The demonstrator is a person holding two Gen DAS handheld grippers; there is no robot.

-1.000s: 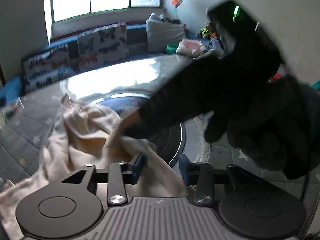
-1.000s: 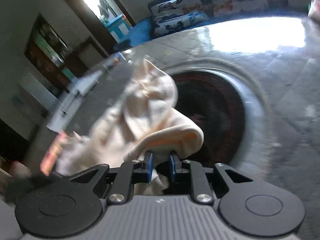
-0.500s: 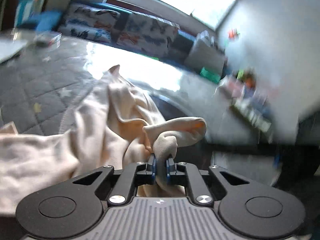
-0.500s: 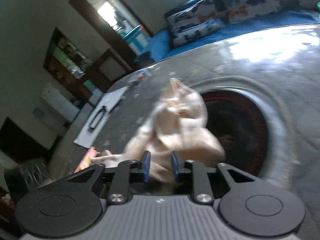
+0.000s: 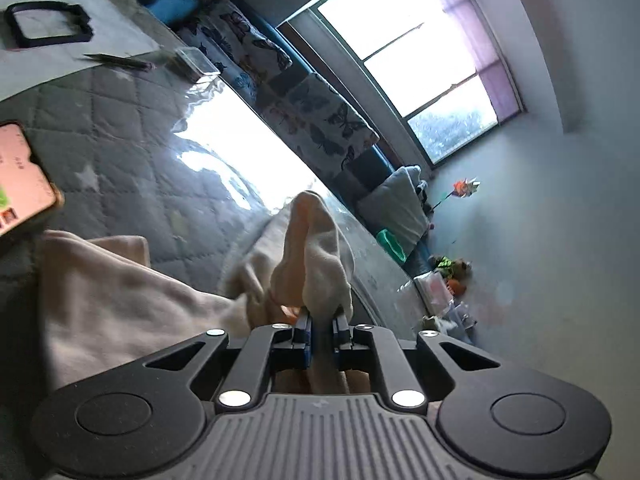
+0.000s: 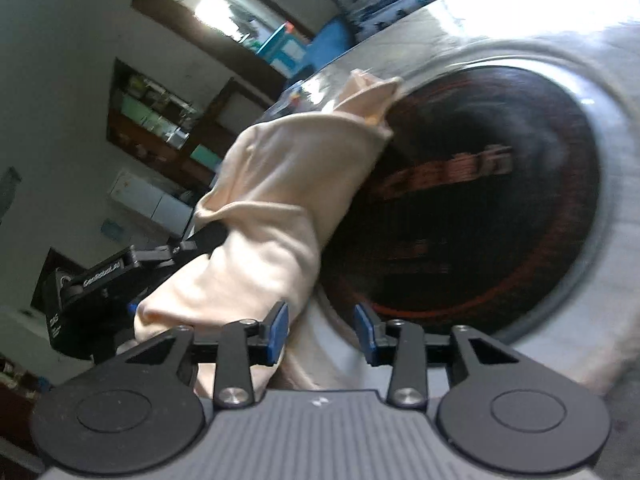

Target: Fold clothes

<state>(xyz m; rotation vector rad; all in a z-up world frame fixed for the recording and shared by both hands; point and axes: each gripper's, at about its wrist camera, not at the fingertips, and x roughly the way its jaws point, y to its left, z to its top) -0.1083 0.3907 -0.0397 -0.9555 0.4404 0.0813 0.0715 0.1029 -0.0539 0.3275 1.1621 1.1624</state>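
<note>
Since half a second ago our right gripper (image 6: 322, 334) has let go of the cream garment (image 6: 280, 200) and now stands spread wide, its left finger pad (image 6: 277, 332) touching the cloth. Our left gripper (image 5: 322, 334) stays clenched on a bunched fold of it, lifted above the grey quilted table cover (image 5: 120, 128), beside the dark round turntable (image 6: 472, 200). A phone (image 5: 20, 180) lies nearby.
</note>
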